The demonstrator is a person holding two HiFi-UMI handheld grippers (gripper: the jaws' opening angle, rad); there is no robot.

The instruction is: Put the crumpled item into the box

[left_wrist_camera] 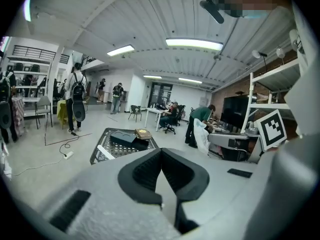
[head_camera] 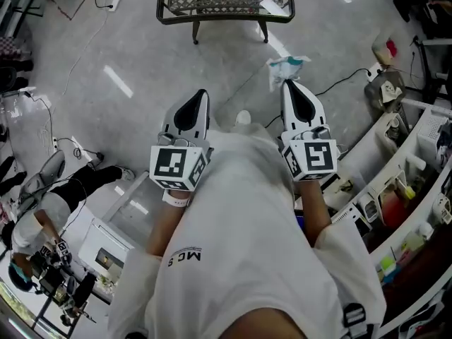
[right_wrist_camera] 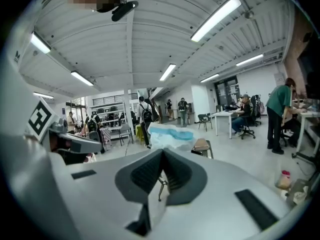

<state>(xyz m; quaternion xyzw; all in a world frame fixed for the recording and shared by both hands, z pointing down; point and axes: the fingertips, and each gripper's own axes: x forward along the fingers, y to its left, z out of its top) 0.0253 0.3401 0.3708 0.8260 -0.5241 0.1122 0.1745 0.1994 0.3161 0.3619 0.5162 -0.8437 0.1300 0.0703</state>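
Nearest to us is the person's white cotton T-shirt [head_camera: 240,246], filling the lower middle of the head view. Both forearms reach forward from it, holding the grippers side by side with their marker cubes just above the chest.

The left gripper [head_camera: 203,94] points ahead over the floor. In its own view its black ribbed pads are pressed together at the tips [left_wrist_camera: 161,151], and we see nothing between them.

The right gripper [head_camera: 288,83] lies level with it, a little to the right. Its pads [right_wrist_camera: 145,171] are closed too, and they pinch the crumpled white-and-blue item [head_camera: 286,68], which sticks out beyond the tips. In the right gripper view the same item [right_wrist_camera: 170,135] bulges just above the point where the jaws meet [right_wrist_camera: 163,151]. It is held up in the air, clear of the floor and well short of the table.

Below the grippers spreads the glossy grey concrete floor [head_camera: 141,62], with a white shoe tip [head_camera: 243,117] between the two tools.

Farther ahead stands the black metal mesh table [head_camera: 176,6]. In the left gripper view, that table [left_wrist_camera: 107,149] carries a flat black box [left_wrist_camera: 123,137] and, touching its right side, a small brown box [left_wrist_camera: 143,133].
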